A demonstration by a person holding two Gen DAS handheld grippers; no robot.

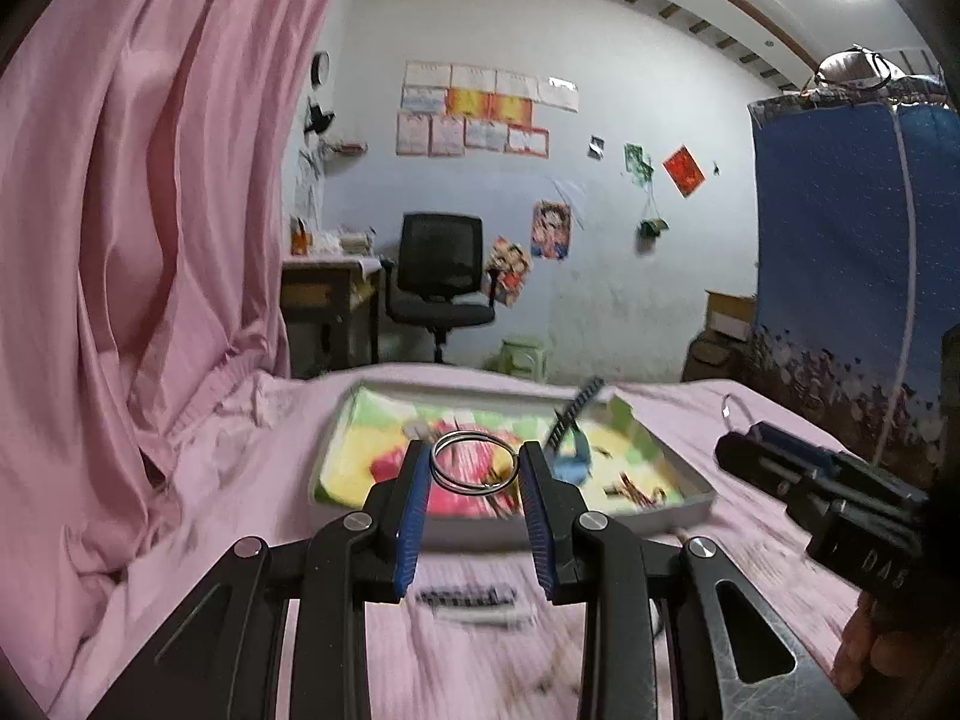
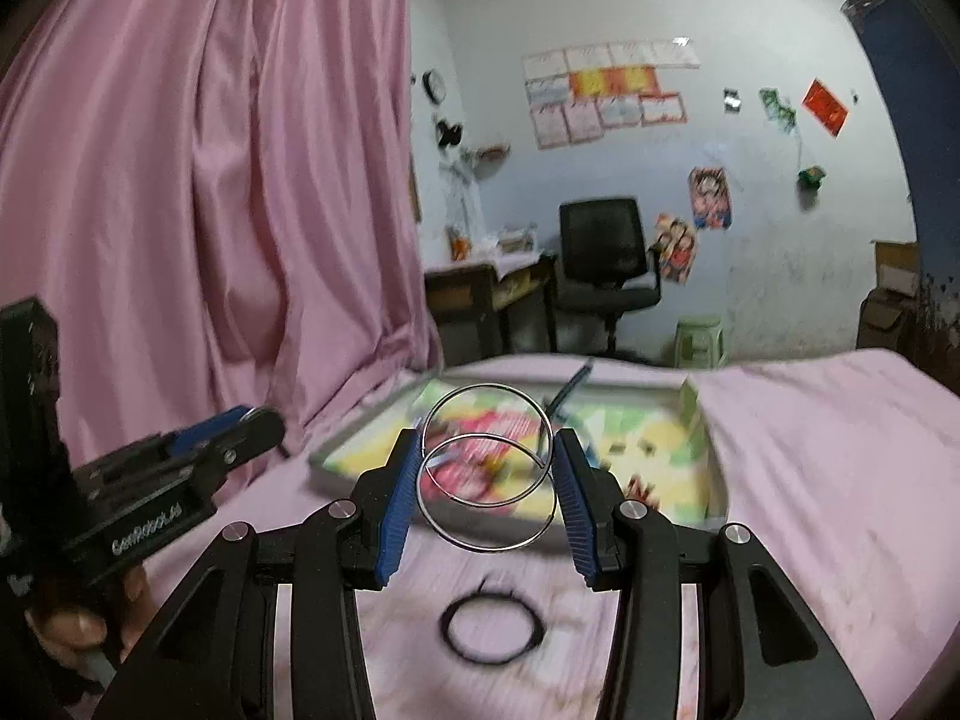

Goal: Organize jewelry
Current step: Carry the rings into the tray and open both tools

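Note:
My left gripper (image 1: 474,453) is shut on a pair of thin silver bangles (image 1: 474,489), held flat between its blue pads above the near edge of a shallow white tray (image 1: 480,531) with a colourful lining. My right gripper (image 2: 487,441) is shut on two larger silver bangles (image 2: 486,549), which overlap above the same tray (image 2: 327,468). A black comb-like clip (image 1: 573,414) stands up in the tray. Each gripper shows from the side in the other's view: the right gripper (image 1: 735,450), the left gripper (image 2: 264,423).
The tray lies on a bed with a pink sheet (image 2: 810,450). A black hair tie (image 2: 492,630) and a black hair clip (image 1: 465,600) lie on the sheet in front of the tray. A pink curtain (image 1: 150,210) hangs at the left.

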